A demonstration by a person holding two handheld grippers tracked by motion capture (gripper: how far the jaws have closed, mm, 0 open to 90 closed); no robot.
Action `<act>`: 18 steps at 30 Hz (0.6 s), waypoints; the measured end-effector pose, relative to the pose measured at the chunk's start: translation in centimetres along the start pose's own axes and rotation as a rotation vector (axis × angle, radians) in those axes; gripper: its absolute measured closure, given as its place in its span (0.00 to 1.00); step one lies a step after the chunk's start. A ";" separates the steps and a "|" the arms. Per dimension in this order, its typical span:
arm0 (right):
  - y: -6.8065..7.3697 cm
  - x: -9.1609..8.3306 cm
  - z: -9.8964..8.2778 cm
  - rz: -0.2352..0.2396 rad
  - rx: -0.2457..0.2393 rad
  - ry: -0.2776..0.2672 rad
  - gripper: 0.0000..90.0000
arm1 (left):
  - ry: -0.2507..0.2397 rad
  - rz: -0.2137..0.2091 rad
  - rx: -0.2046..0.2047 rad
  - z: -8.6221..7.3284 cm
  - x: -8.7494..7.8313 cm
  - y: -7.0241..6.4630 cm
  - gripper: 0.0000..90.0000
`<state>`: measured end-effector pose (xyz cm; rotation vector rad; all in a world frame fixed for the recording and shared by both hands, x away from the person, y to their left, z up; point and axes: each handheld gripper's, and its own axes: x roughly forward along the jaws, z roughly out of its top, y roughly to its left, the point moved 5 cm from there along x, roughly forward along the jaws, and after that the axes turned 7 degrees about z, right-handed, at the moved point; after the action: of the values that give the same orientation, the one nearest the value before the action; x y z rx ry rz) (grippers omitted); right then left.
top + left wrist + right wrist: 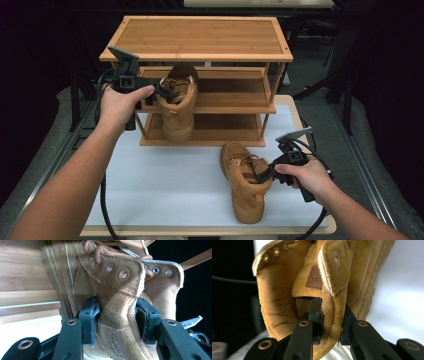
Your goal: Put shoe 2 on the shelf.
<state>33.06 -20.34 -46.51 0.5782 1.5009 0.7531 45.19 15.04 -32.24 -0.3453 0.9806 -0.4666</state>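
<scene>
We work a pair of tan boots toward the wooden shoe rack (196,40) standing at the far side of the white table (165,185). Our left gripper (167,91) is clamped across the ankle collar of the first boot (178,102); in the left gripper view the two black pads (91,315) squeeze the suede from both sides. That grip on the upper lets us carry the boot upright, and it now sits at the left end of the rack's middle shelf (235,95), heel toward us, still in our hold. The second boot (245,180) stands on the table, near and to the right, in front of the rack. Our right gripper (265,175) takes it by the side wall of the collar, one jaw inside the opening and one outside, pinching the wall between them, as the right gripper view shows. Taking the collar wall rather than the whole ankle suits a boot approached from the side. The rack's top and bottom shelves hold nothing.
</scene>
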 end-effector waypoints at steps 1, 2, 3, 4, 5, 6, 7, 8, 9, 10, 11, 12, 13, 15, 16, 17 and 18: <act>0.4 -0.3 0.0 0.042 0.013 -0.021 0.86 | 0.001 0.000 0.000 0.0 0.0 0.0 0.62; 0.6 -0.4 -0.1 0.061 0.016 -0.031 0.86 | -0.001 0.001 -0.002 0.0 0.0 0.0 0.62; 1.0 -0.8 -0.2 0.076 0.011 -0.028 0.86 | 0.001 0.001 -0.002 0.0 0.0 0.0 0.62; 1.5 -1.1 -0.3 0.090 0.005 -0.041 0.86 | 0.002 0.002 0.001 0.0 0.0 0.0 0.62; 2.3 -1.6 -0.6 0.099 0.005 -0.048 0.86 | 0.002 0.002 0.002 0.0 0.0 0.0 0.62; 2.5 -1.8 -0.6 0.096 -0.013 -0.051 0.86 | 0.002 0.003 0.002 0.0 0.0 0.0 0.62; 3.0 -2.2 -0.7 0.090 -0.026 -0.067 0.86 | 0.002 0.003 0.002 0.0 0.0 0.0 0.62; 3.6 -2.7 -0.9 0.093 -0.032 -0.075 0.86 | 0.001 0.004 0.002 0.0 0.0 0.0 0.62; 4.3 -3.3 -1.1 0.101 -0.046 -0.091 0.86 | 0.002 0.004 0.002 0.0 0.0 0.0 0.62; 4.7 -3.8 -1.2 0.104 -0.052 -0.101 0.86 | 0.000 0.005 0.002 0.0 0.0 0.0 0.62; 5.3 -4.5 -1.4 0.115 -0.068 -0.119 0.86 | 0.000 0.005 -0.001 0.0 0.0 0.0 0.62; 5.8 -4.9 -1.5 0.120 -0.073 -0.130 0.86 | 0.004 0.006 0.000 0.0 -0.1 0.0 0.62; 6.5 -5.6 -1.7 0.125 -0.085 -0.139 0.86 | 0.004 0.007 0.001 0.0 -0.1 0.0 0.62; 7.5 -6.6 -2.0 0.138 -0.095 -0.163 0.86 | 0.004 0.011 0.004 0.0 -0.1 -0.1 0.62; 8.1 -7.2 -2.2 0.139 -0.103 -0.162 0.87 | 0.003 0.013 0.007 0.0 -0.1 -0.2 0.62; 8.8 -7.8 -2.4 0.141 -0.118 -0.178 0.87 | 0.004 0.014 0.008 0.0 -0.1 -0.2 0.62; 9.1 -8.2 -2.5 0.149 -0.133 -0.173 0.87 | 0.002 0.015 0.006 0.0 0.0 -0.2 0.62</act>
<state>30.40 -20.73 -34.30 0.6431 1.2484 0.8882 45.14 14.88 -32.11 -0.3319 0.9825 -0.4564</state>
